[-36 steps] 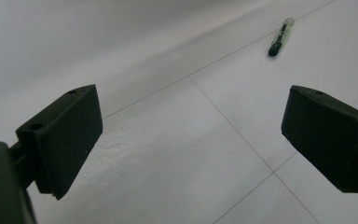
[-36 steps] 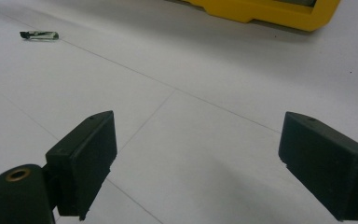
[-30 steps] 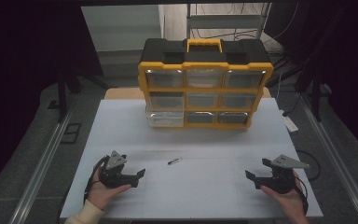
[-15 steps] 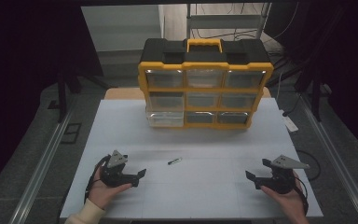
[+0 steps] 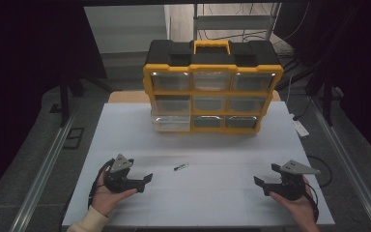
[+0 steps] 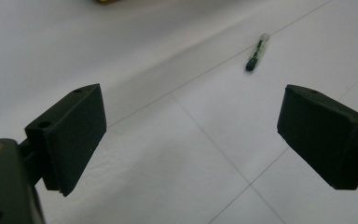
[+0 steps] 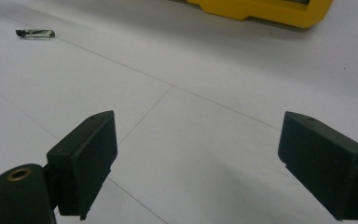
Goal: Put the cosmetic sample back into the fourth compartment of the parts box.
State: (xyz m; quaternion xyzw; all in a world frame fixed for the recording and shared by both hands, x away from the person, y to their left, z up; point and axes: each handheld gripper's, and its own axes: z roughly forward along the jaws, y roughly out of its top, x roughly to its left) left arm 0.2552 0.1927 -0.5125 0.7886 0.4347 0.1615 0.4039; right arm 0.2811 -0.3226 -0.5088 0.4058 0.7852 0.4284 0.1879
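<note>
Nothing begun: left tongs and right tongs both gape empty on the near worktop; small green-black stick lies untouched between; drawer organizer far.

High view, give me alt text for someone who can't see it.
A person's two hands rest on a white table, each holding an open black claw: left claw, right claw. A small dark, pen-like object lies between them, nearer the left claw. At the far edge stands a yellow and black drawer organizer with its bottom-left drawer slid partly out.
</note>
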